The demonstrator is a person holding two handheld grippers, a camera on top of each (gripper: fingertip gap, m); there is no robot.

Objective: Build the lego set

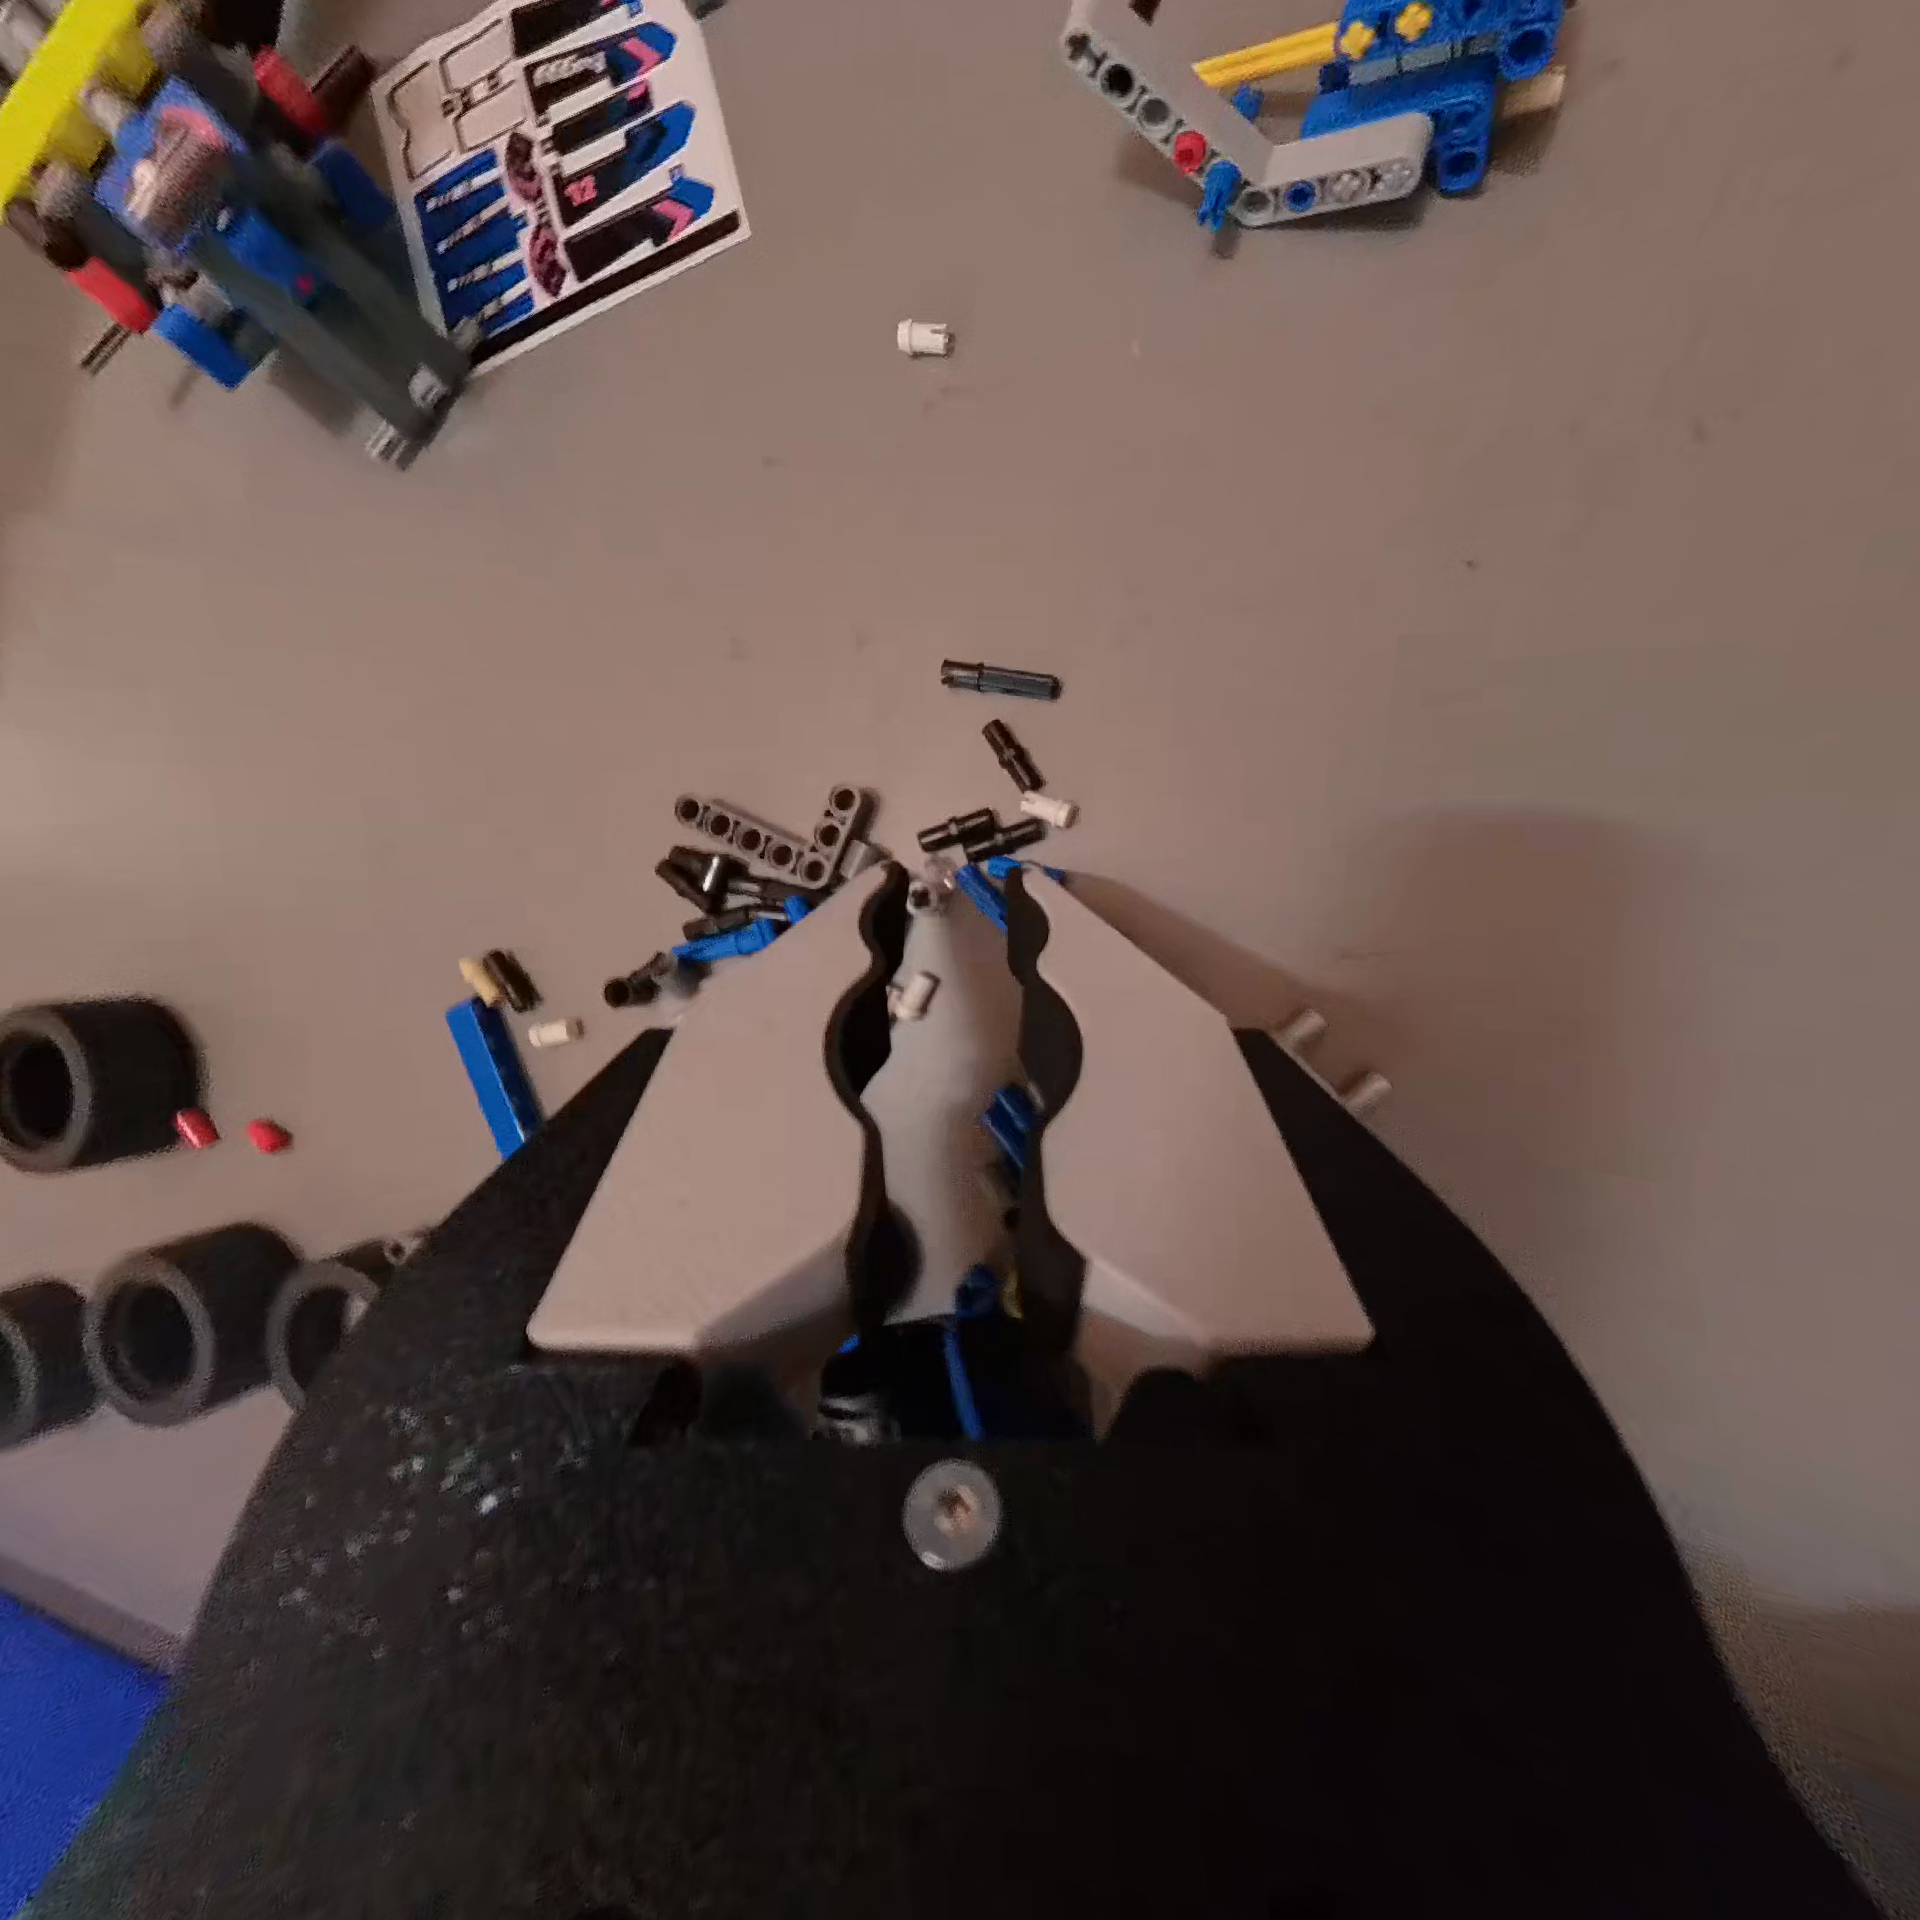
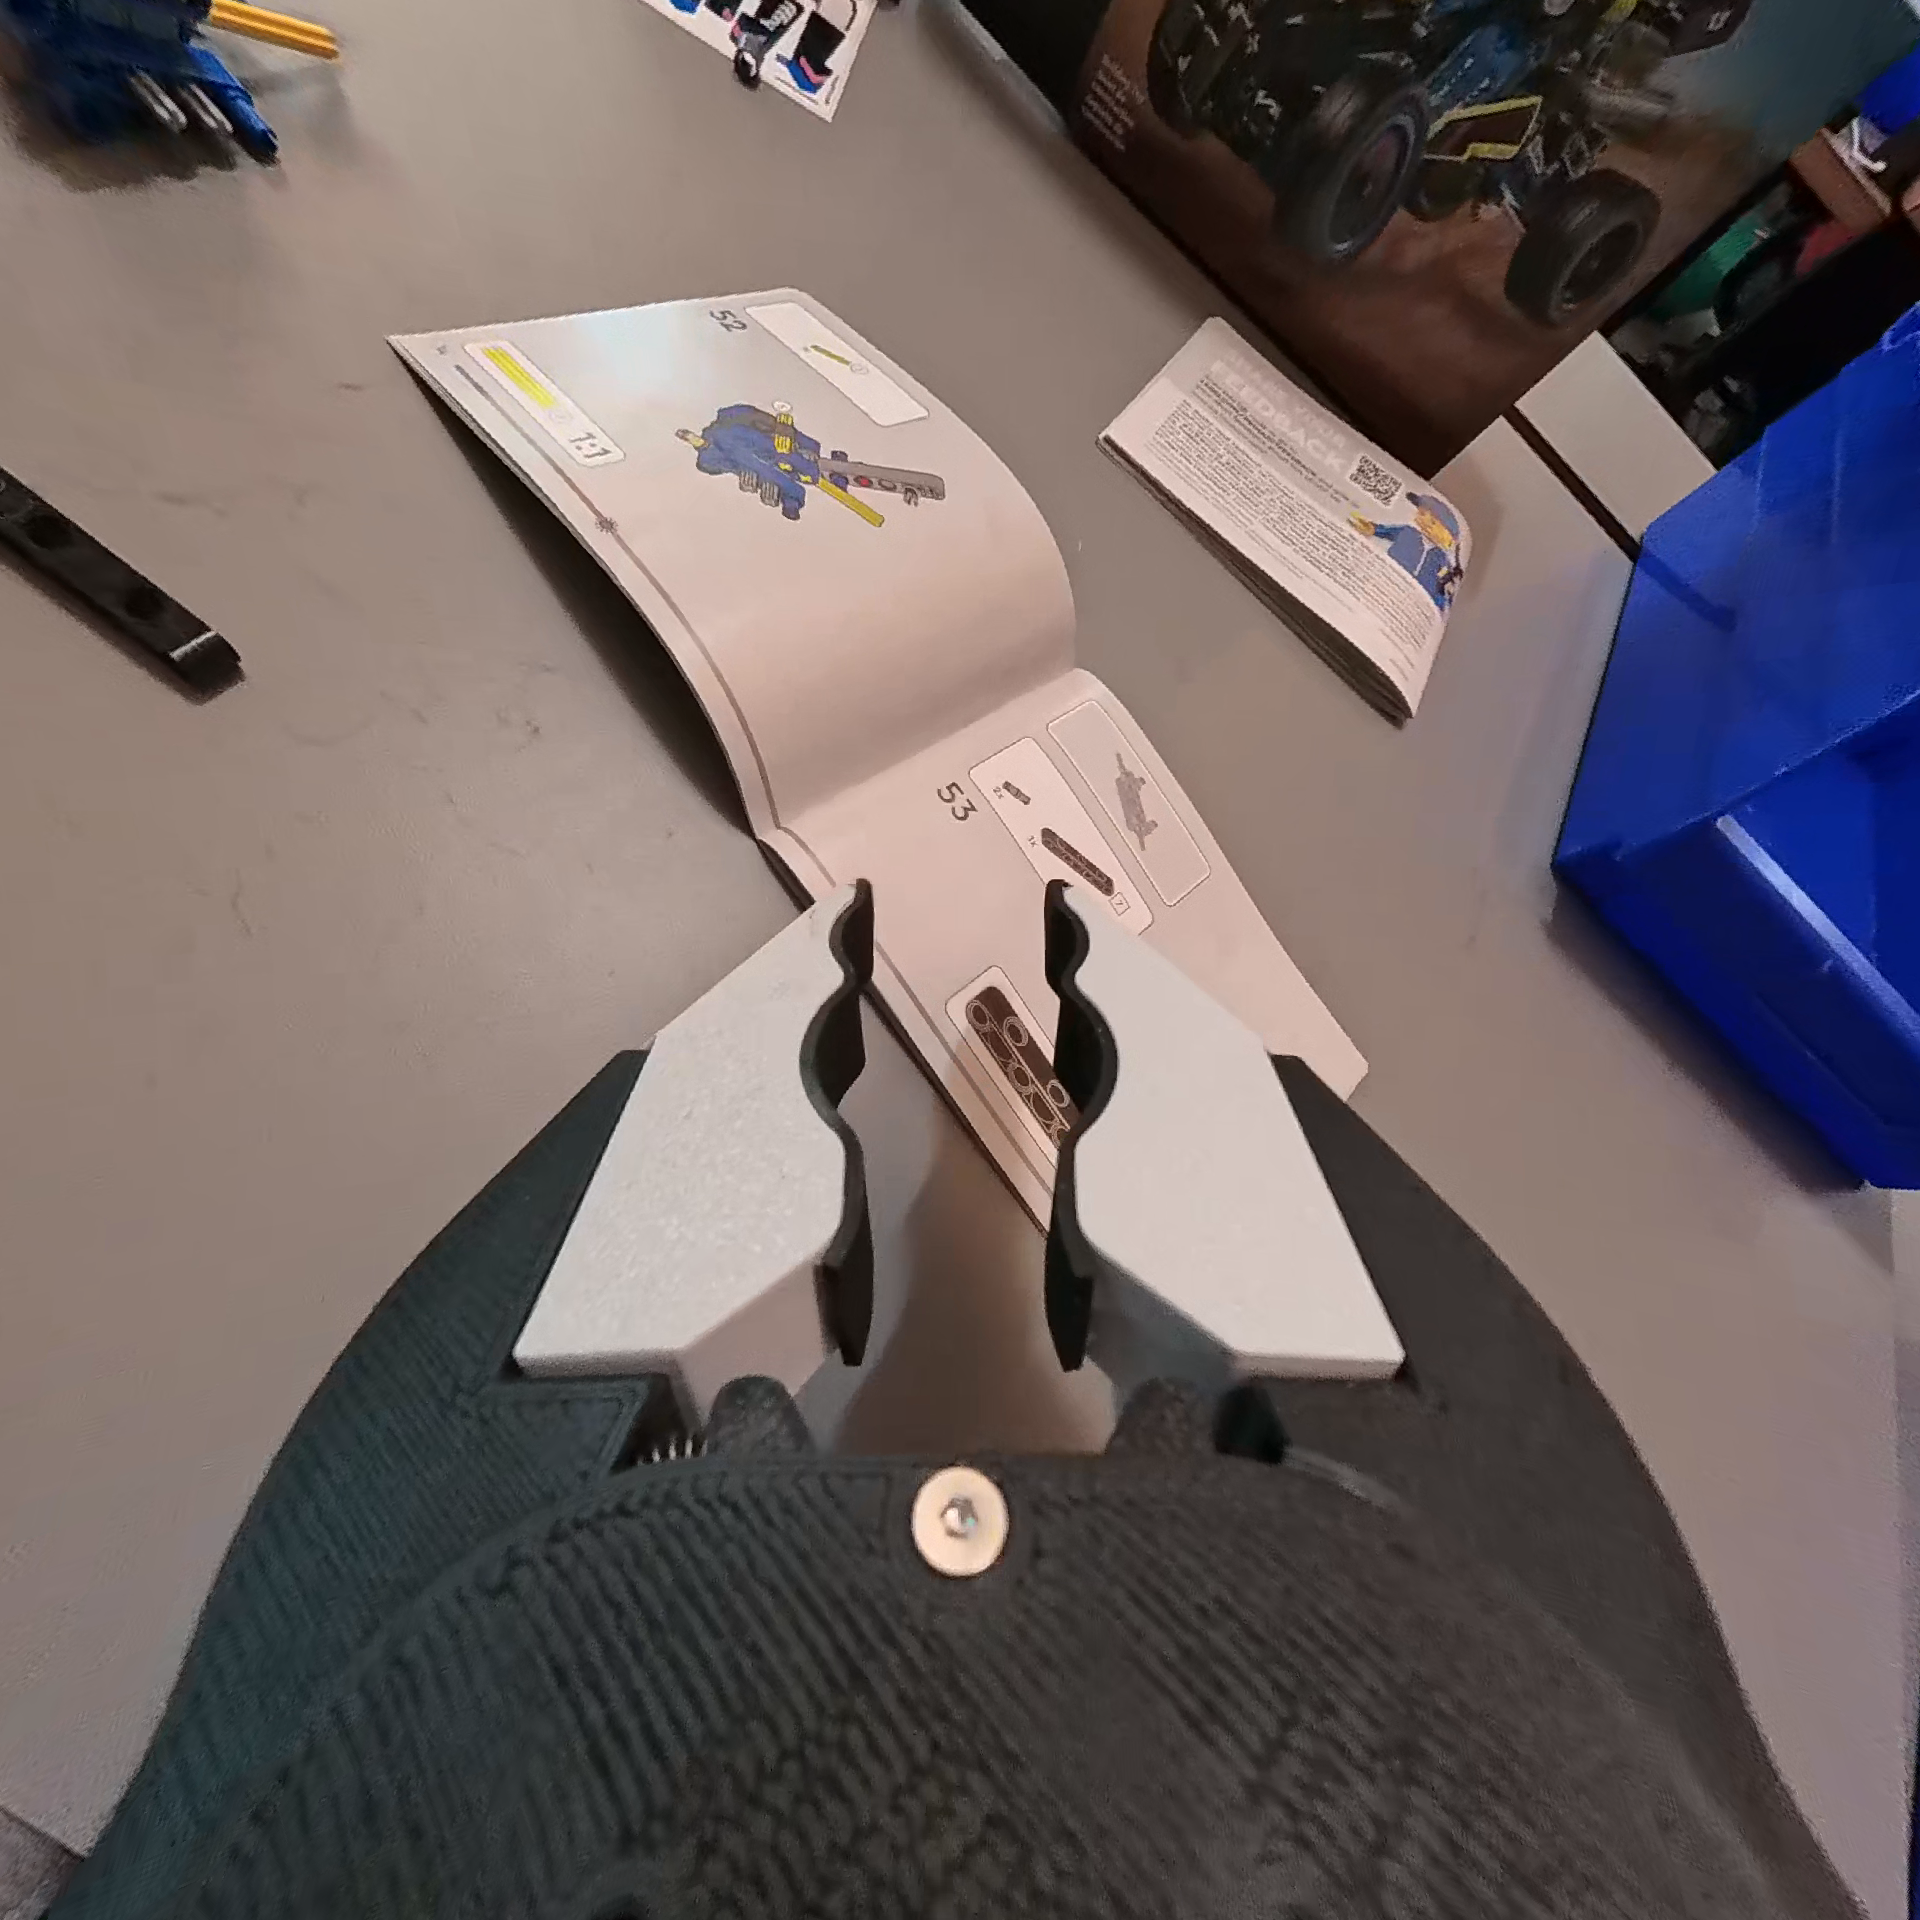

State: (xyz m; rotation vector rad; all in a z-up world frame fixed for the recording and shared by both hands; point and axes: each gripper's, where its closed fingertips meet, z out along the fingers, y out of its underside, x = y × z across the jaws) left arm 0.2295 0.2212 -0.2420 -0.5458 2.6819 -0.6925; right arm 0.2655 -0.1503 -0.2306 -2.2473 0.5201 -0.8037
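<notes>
My left gripper (image 1: 951,878) hangs just above a pile of small Lego parts; its jaws stand a little apart and the table shows between them. The pile holds a grey L-shaped beam (image 1: 790,831), black pins (image 1: 977,831) and blue pieces (image 1: 727,940). A small pale piece (image 1: 928,891) lies at the fingertips; I cannot tell whether they touch it. A blue and grey sub-assembly (image 1: 1351,114) lies at the far right, a larger build (image 1: 197,208) at the far left. My right gripper (image 2: 956,899) is open and empty over the open instruction booklet (image 2: 831,582).
A sticker sheet (image 1: 561,177), a loose white pin (image 1: 923,338), a long black pin (image 1: 1000,677), black tyres (image 1: 94,1081) and a blue beam (image 1: 494,1070) lie around. In the right wrist view are a black beam (image 2: 104,582), a second booklet (image 2: 1299,520), the set's box (image 2: 1403,156) and a blue bin (image 2: 1787,727). My right fingertips sit around 40 cm from my left ones. The larger build (image 1: 197,208) is about 15 cm from my left fingertips and 35 cm from my right.
</notes>
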